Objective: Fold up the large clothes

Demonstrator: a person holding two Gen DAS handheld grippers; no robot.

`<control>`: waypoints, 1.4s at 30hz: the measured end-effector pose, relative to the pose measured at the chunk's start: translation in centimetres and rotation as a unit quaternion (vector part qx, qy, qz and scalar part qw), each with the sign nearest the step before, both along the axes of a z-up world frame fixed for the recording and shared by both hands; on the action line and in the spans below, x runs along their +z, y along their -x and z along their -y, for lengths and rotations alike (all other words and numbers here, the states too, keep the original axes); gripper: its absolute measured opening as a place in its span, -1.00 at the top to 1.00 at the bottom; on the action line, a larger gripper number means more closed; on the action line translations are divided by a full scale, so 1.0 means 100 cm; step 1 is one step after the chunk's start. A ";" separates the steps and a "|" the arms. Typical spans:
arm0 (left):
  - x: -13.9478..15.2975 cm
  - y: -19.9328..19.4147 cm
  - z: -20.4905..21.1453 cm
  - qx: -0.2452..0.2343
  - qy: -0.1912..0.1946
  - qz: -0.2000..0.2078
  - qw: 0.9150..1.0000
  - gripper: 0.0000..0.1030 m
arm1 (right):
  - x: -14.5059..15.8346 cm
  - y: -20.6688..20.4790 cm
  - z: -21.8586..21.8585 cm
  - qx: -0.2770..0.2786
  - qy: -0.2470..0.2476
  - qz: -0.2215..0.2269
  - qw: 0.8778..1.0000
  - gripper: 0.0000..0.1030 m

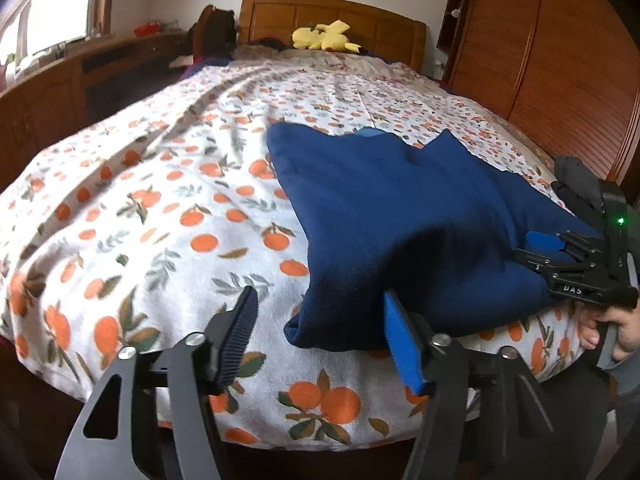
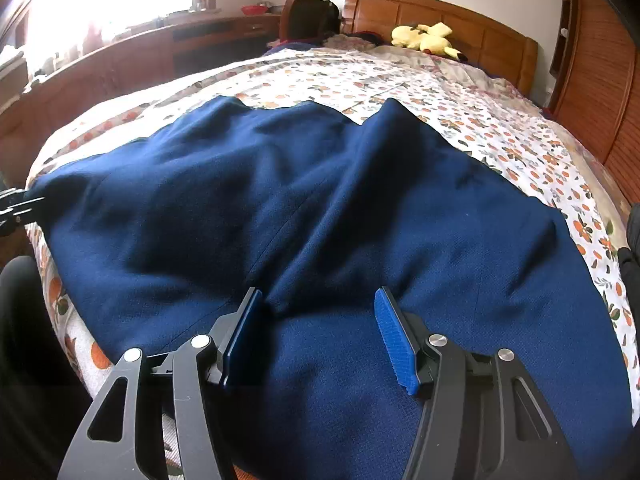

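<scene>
Both tongs, left tongs (image 1: 320, 336) and right tongs (image 2: 320, 336), stand apart at the near edge of the navy garment (image 2: 304, 208) on the bed (image 1: 140, 200); next each must clamp this edge for folding

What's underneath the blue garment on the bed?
The blue garment lies on a white bedspread printed with oranges, which shows all around it. Anything between the garment and the spread is covered and cannot be seen.

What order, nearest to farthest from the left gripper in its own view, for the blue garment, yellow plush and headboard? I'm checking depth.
From the left gripper:
1. Blue garment, at its right finger.
2. Yellow plush, far end of the bed.
3. Headboard, just behind the plush.
</scene>
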State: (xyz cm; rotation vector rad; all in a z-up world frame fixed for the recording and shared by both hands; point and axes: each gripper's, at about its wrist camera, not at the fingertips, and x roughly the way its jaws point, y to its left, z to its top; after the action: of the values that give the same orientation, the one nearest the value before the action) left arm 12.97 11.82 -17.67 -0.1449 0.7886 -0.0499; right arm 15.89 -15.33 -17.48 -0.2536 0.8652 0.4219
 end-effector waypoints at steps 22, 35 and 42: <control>0.029 0.000 0.024 -0.016 0.017 0.036 0.999 0.77 | 0.012 0.022 0.001 0.022 -0.026 -0.005 0.999 -0.08; 0.140 -0.039 0.159 -0.133 -0.016 0.126 0.983 0.81 | 0.070 0.047 0.102 -0.048 -0.047 0.063 0.996 -0.08; 0.143 -0.070 0.271 -0.214 -0.015 0.115 0.970 0.83 | 0.084 0.058 0.172 -0.104 -0.048 0.087 0.990 -0.08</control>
State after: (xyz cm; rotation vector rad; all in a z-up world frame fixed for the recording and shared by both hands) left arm 19.94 -15.23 -3.38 0.0628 0.5762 -0.4561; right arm 10.07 -32.55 -9.06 -0.1068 0.6899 0.2418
